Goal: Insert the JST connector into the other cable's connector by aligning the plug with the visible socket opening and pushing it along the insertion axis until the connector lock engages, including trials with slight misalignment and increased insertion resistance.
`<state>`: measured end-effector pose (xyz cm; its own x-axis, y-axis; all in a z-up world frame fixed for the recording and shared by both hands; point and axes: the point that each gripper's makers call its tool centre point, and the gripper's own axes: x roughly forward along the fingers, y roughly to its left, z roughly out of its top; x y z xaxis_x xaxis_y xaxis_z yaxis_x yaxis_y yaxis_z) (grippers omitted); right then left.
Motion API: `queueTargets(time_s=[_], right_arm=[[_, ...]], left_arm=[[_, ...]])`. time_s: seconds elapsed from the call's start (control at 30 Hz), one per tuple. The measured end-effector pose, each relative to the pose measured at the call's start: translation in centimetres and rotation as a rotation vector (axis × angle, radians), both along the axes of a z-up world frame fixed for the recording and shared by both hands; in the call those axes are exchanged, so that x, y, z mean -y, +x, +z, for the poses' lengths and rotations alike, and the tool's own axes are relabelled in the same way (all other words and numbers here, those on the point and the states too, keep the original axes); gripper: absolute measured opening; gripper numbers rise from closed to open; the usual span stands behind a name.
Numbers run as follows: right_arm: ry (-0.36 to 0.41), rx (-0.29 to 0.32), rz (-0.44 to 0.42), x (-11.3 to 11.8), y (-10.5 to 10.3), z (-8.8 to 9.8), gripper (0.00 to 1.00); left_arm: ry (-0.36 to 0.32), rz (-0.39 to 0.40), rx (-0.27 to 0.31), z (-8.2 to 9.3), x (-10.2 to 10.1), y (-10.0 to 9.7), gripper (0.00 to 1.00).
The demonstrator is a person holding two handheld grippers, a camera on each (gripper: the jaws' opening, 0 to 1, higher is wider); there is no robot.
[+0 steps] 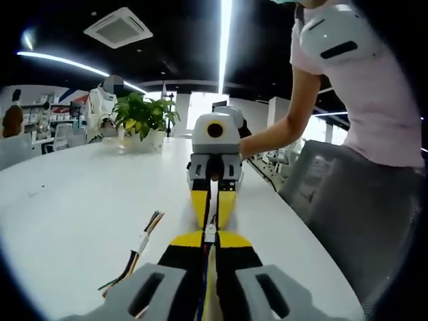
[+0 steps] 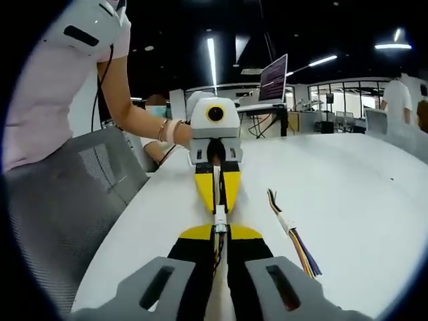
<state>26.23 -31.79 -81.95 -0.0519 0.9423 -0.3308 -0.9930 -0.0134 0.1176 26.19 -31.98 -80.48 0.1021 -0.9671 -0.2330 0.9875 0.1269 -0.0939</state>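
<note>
- Meeting tip to tip above the white counter [image 1: 73, 214], two grippers face each other, and one small white JST connector [image 1: 210, 233] sits at the junction between them.
- In the right gripper view the same connector [image 2: 220, 219] shows as a white block; whether it is one mated pair or two parts only touching cannot be told at this size.
- Left gripper [image 1: 208, 246]: its two yellow-and-black fingers are clenched on a wire bundle that runs back between them, with the connector at their tips.
- Right gripper [image 2: 221, 235]: its two fingers are likewise pressed together on dark wires leading to the connector.
- Each view also shows the opposite gripper head-on: the right one [image 1: 214, 200] in the left gripper view, the left one [image 2: 219, 194] in the right gripper view.
- One spare cable [image 1: 137, 251] lies flat on the counter beside the grippers, apart from them: multicoloured wires with a white connector block midway along. It appears again in the right gripper view [image 2: 291, 234].
- One person in a pink top [image 1: 374, 87] stands at the counter's edge, a hand [image 2: 175, 131] behind the left gripper.
- One grey mesh chair [image 2: 73, 200] stands by the counter.
- One potted plant [image 1: 144, 117] sits at the far end of the counter.
- One open laptop [image 2: 273, 79] stands on a raised stand in the background.
</note>
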Motion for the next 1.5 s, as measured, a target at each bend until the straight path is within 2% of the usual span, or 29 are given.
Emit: queueTargets(time_s=[0.27,0.53,1.23,1.37,1.43,1.5], right_arm=[[0.004,0.044,-0.010,-0.3,1.3,0.1,0.02],[-0.022,0.076,0.001,-0.5,2.4,-0.7,0.02],[-0.086,0.092,0.023,-0.5,3.5,-2.9,0.03],[-0.073,0.086,0.023,-0.7,3.6,-2.7,0.03],[-0.090,0.121,0.034,-0.6,3.8,-3.2,0.03],[-0.080,0.104,0.028,-0.6,3.9,-3.0,0.03]], left_arm=[[0.002,0.032,0.019,0.0,-0.5,1.3,0.00],[0.016,0.063,0.020,-0.7,-0.7,2.2,0.00],[0.066,0.095,0.004,-2.9,-0.8,3.3,0.01],[0.046,0.114,0.011,-2.2,-0.3,3.5,0.00],[0.062,0.112,0.013,-2.5,-0.1,3.6,0.00],[0.053,0.118,0.011,-2.3,-0.2,3.7,0.00]])
